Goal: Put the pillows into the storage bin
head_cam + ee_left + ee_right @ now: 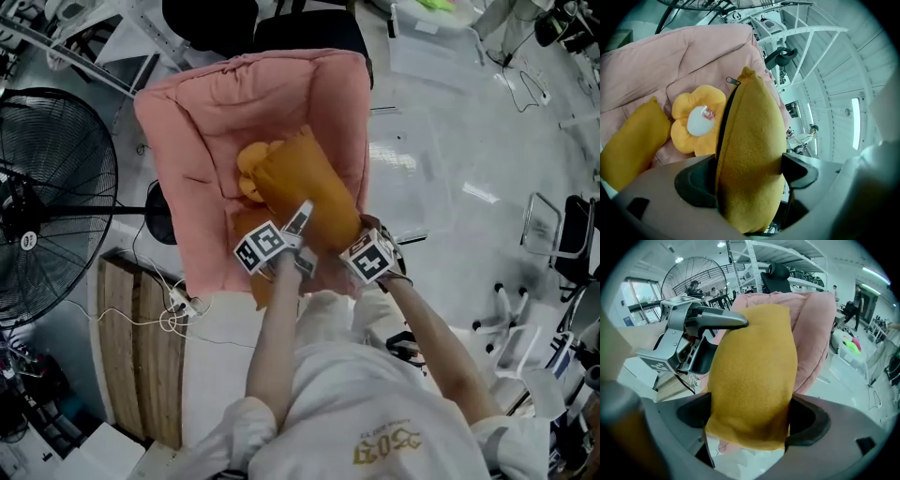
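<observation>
Both tongs are on the same mustard pillow [314,192] right now. The left tongs [749,171] are clamped across one end, by the zipper edge, and the right tongs [752,416] are clamped across the other, so the pillow hangs between the two pairs. The jaws stand pretty wide on each, simply because the pillow is fat, and the pads dent the fabric a bit on both sides.

Just beyond the tongs is a big pink cushion [216,122] with raised sides. A yellow flower pillow [696,119] lies in its hollow, just left of the left tongs, and a second mustard pillow [633,140] is further left again. I can't pick out where the pillows are supposed to end up.

Handling-wise, my guess is that it's light, squishy and fleecy, so there's no slip risk and nothing to break. The catch is that it's floppy: pinch only a corner and it'll sag and swing. Grabbing across the full thickness near each end, like here, looks like the right call. I'd keep off the zipper pull so the pads don't snag.
</observation>
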Tool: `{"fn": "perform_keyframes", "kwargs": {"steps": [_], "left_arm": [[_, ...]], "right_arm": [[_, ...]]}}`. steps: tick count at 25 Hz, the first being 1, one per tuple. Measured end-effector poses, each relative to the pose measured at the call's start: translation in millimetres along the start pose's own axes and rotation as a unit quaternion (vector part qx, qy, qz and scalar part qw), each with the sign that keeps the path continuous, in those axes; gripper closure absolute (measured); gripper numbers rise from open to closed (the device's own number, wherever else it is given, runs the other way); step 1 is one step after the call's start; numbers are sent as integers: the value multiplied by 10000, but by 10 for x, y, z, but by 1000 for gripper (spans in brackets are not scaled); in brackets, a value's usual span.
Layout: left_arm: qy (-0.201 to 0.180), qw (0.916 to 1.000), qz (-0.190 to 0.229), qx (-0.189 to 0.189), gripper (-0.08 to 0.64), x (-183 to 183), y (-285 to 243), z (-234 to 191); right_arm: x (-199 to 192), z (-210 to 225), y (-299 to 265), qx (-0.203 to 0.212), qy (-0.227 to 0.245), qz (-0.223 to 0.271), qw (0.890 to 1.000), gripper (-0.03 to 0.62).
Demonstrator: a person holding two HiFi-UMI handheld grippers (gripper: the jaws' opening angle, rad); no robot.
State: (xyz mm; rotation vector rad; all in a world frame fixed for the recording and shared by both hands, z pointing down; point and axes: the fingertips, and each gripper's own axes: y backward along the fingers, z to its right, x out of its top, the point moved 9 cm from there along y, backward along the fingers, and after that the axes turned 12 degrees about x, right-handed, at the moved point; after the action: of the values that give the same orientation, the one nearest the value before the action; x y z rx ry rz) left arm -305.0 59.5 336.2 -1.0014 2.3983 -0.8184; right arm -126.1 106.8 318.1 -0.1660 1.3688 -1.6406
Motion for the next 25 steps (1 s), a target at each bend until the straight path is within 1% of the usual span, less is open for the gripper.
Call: {"fn": "perform_keyframes", "kwargs": {"steps": [10,15,18,25], "left_arm": [[-334,9993,-138,-55,124,-607,-222,420],[-401,9990,-180,-13,126,-967,-318,613],[-416,9990,-177,-8,126,-1199,-409,744],[-613,9980,-182,27,126,-1708,-703,1066]], "right_arm": [[-579,246,455,-104,-212,225,9995,86],[-898,380,689,-89,-273,301,9991,86],[-1097,506,844,-82,-260,332,9991,86],[-1567,860,1138,-45,-331,464,9984,86]]}}
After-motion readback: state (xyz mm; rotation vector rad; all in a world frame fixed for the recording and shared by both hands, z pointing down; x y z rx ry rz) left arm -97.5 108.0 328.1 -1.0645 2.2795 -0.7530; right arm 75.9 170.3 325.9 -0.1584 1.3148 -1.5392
